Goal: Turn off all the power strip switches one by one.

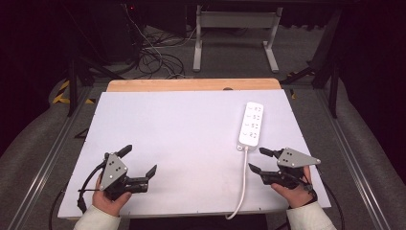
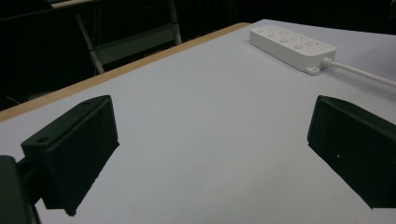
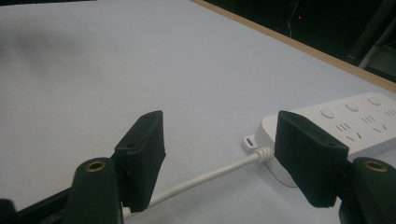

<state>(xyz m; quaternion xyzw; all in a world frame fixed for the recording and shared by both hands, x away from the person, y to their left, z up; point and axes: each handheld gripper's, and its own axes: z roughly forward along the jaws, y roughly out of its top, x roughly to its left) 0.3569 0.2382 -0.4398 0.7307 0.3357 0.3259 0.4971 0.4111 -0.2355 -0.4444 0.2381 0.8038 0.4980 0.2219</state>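
Observation:
A white power strip (image 1: 251, 124) lies on the right half of the white table top (image 1: 182, 139), its white cable (image 1: 244, 184) running toward the near edge and over it. My right gripper (image 1: 257, 160) is held at the near right, open, its jaws just right of the cable and a little short of the strip's cable end. From the right gripper view the cable (image 3: 205, 177) passes between the jaws toward the strip (image 3: 348, 126). My left gripper (image 1: 140, 161) is at the near left, open and empty; its view has the strip (image 2: 292, 45) far off.
A wooden strip (image 1: 191, 85) edges the table's far side. Beyond it stand a white metal table frame (image 1: 234, 38) and a tangle of dark cables (image 1: 153, 57) on the floor. Metal rails (image 1: 52, 148) run along both sides of the table.

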